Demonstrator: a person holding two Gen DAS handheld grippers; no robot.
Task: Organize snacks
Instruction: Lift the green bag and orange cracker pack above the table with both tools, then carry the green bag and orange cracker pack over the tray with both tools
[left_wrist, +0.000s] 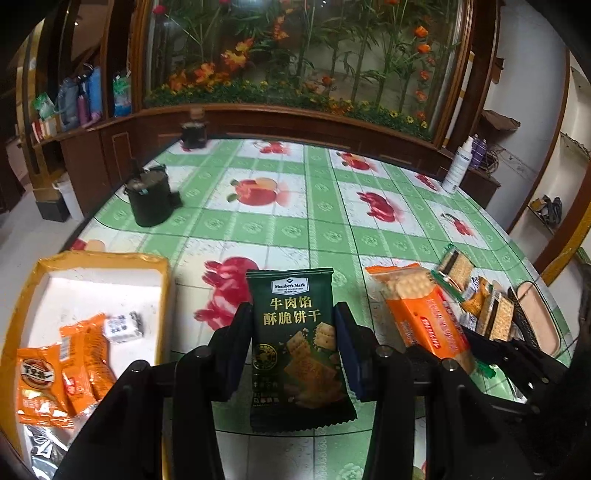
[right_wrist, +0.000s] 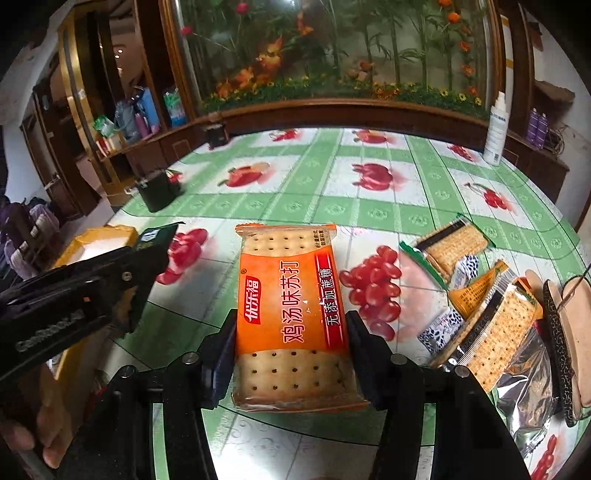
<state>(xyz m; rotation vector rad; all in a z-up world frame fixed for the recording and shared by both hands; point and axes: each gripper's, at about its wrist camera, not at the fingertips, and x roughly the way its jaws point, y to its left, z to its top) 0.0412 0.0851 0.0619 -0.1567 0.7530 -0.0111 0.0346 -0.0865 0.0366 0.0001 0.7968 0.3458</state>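
Note:
My left gripper (left_wrist: 293, 325) is shut on a dark green cracker packet (left_wrist: 297, 347) and holds it over the table's front. My right gripper (right_wrist: 291, 334) is shut on an orange soda-cracker pack (right_wrist: 291, 306); that pack also shows in the left wrist view (left_wrist: 421, 314). The left gripper with its green packet shows at the left of the right wrist view (right_wrist: 155, 240). A yellow-rimmed white tray (left_wrist: 99, 258) at the left holds orange snack packets (left_wrist: 62, 373) and a small white packet (left_wrist: 122, 326). A pile of cracker packets (right_wrist: 476, 280) lies at the right.
A green fruit-print tablecloth (left_wrist: 295, 221) covers the table. A black pot (left_wrist: 149, 197) and a dark jar (left_wrist: 194, 131) stand at the far left, a white spray bottle (left_wrist: 458, 168) at the far right. A dark-rimmed tray (right_wrist: 569, 332) sits at the right edge.

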